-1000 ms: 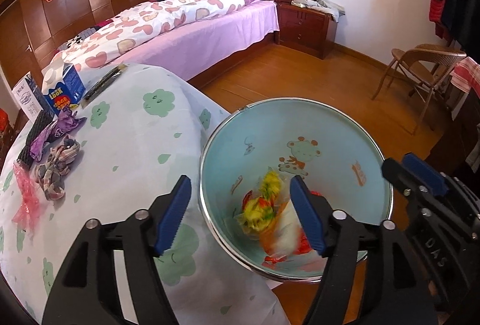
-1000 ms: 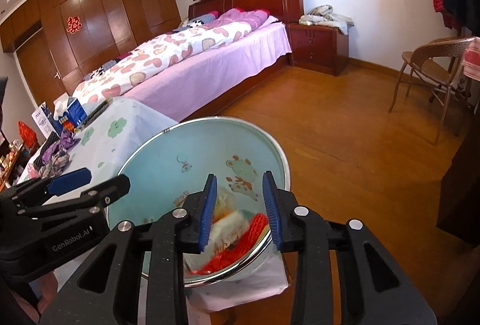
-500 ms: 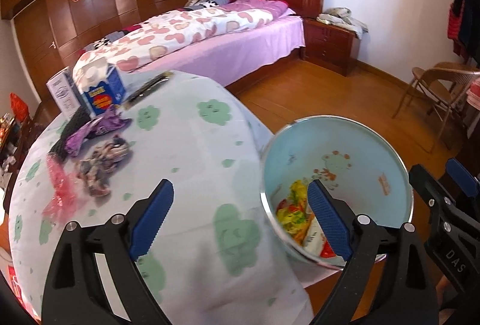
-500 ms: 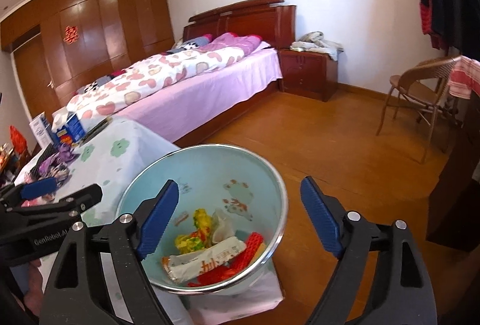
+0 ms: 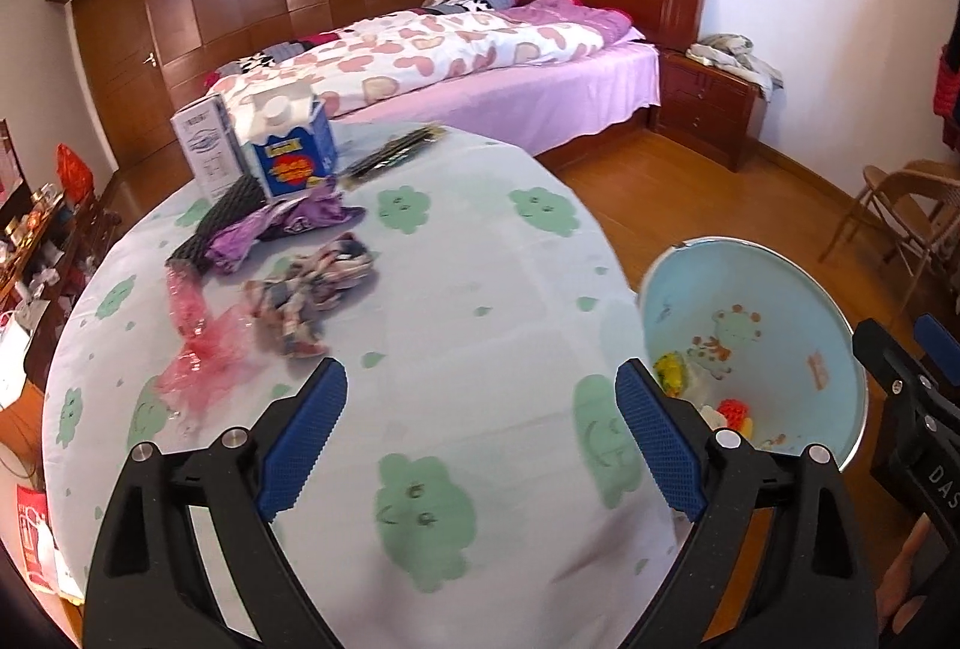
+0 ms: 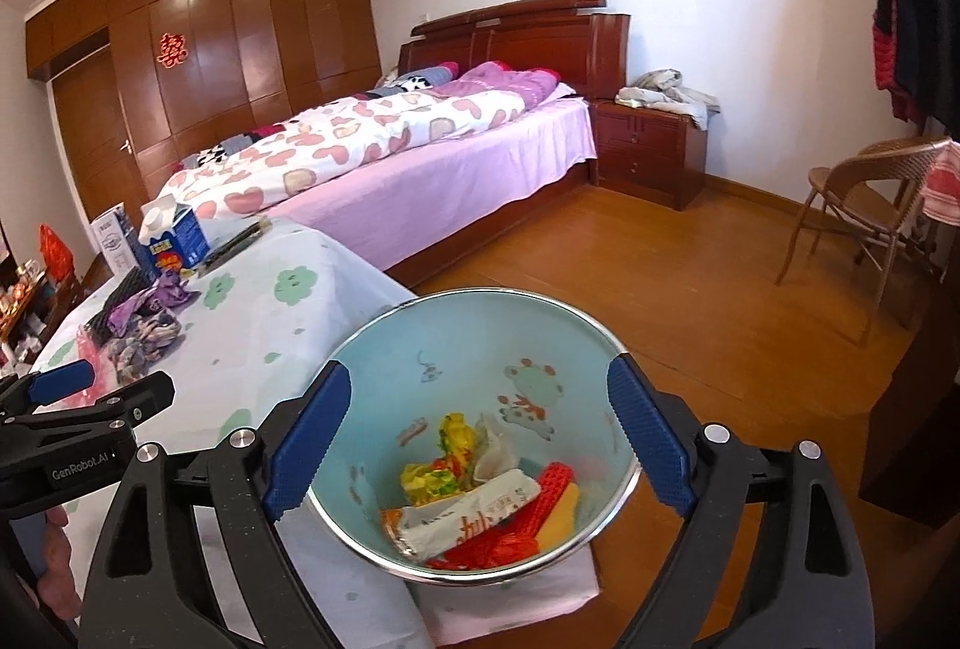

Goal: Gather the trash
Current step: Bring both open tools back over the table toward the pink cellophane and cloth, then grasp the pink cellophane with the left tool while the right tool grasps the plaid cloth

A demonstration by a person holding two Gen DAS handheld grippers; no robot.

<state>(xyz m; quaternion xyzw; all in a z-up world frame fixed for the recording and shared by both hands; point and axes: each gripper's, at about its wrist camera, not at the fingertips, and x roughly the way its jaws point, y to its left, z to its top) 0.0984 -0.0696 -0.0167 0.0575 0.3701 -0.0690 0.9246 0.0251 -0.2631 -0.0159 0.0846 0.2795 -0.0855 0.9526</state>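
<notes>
A pale blue trash bin [image 6: 468,349] with a metal rim stands by the table's edge. It holds a white wrapper [image 6: 474,517], a yellow wrapper [image 6: 435,475] and red scraps [image 6: 540,499]. My right gripper [image 6: 480,373] hangs open above the bin, nothing between its fingers. My left gripper [image 5: 479,373] is open over the green-patterned tablecloth [image 5: 456,253], left of the bin [image 5: 780,289]. Farther back on the table lie a crumpled patterned wrapper [image 5: 312,289], a purple wrapper [image 5: 282,226] and a pink plastic film [image 5: 198,343].
A blue milk carton [image 5: 291,151], a white box [image 5: 204,148], a black ridged pad [image 5: 222,223] and a dark flat packet [image 5: 396,148] sit at the table's far side. Beyond are a bed [image 5: 480,79], a nightstand [image 5: 708,109] and a wicker chair [image 6: 858,205].
My left gripper swung from above the bin to over the table and its jaws widened. My right gripper's jaws spread wide, and a white wrapper now lies in the bin.
</notes>
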